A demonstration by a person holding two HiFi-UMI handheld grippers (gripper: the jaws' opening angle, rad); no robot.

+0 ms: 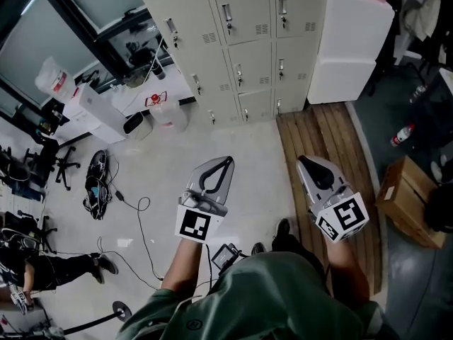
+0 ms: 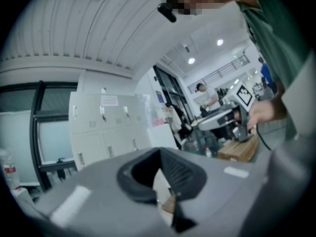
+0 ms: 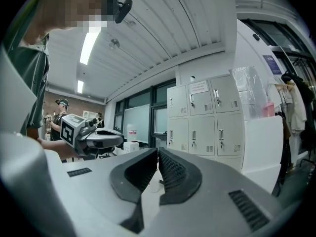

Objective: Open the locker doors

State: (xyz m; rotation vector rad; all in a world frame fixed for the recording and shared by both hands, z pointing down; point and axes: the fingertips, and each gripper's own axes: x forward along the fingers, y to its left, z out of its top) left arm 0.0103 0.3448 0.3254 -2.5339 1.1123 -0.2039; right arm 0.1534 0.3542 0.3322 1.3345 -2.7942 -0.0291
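Head view: left claw and right claw were both clenched, empty, over the floor, well apart from lockers; doors stood shut.

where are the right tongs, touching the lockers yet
Apart. The head view shows the right tongs over the wood floor, well short of the lockers.

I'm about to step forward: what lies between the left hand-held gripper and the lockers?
The head view shows only bare light floor between the left hand-held gripper and the lockers; cables lie farther left.
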